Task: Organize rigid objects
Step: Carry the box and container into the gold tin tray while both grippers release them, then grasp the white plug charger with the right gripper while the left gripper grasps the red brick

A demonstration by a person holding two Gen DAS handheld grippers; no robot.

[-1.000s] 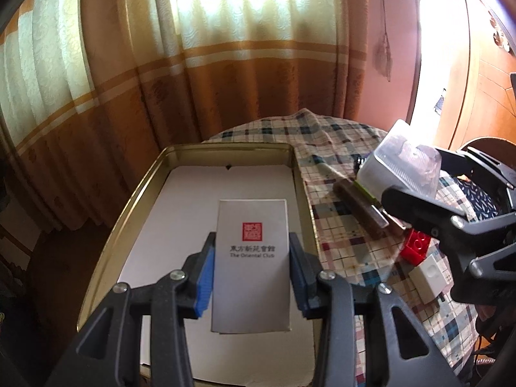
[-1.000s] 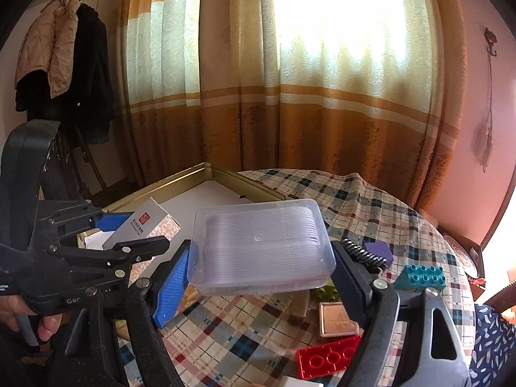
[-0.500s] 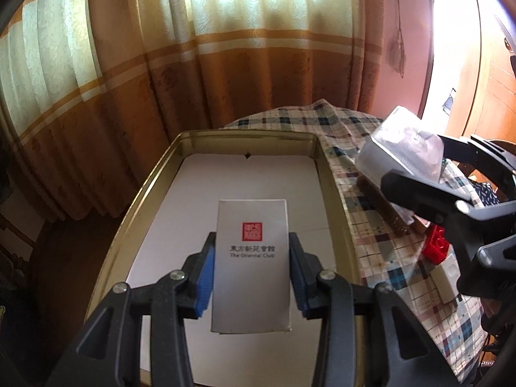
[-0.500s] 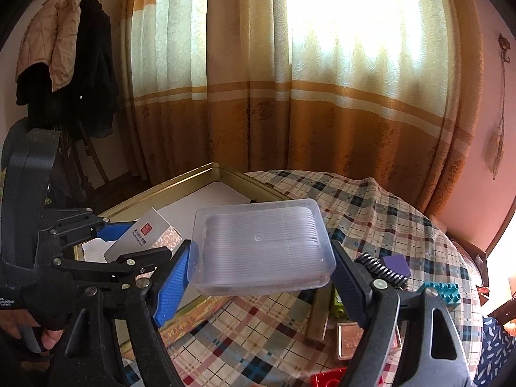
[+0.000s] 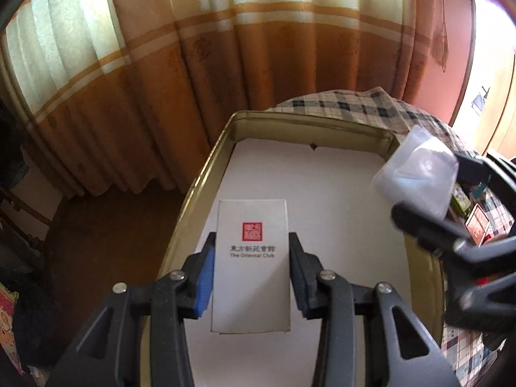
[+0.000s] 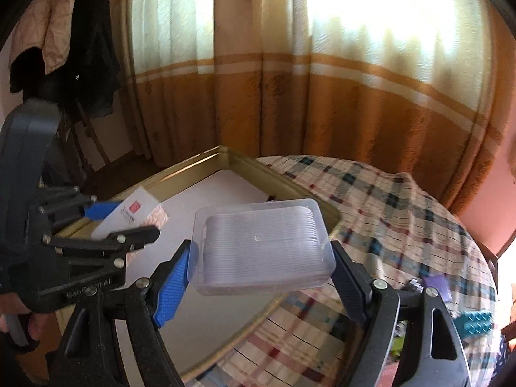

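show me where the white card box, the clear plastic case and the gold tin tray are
white card box (image 5: 252,264), left wrist view, printed top face.
clear plastic case (image 6: 262,245), right wrist view, ribbed lid.
gold tin tray (image 5: 309,125), left wrist view, far rim.

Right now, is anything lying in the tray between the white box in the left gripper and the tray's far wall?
No. In the left wrist view, only the bare white liner lies between the white Oriental Club box and the gold tray's far wall.

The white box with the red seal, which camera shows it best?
The left wrist view: the white box faces the camera, clamped in the left gripper, with its seal and lettering visible. The right wrist view shows only a slanted corner behind that gripper's fingers.
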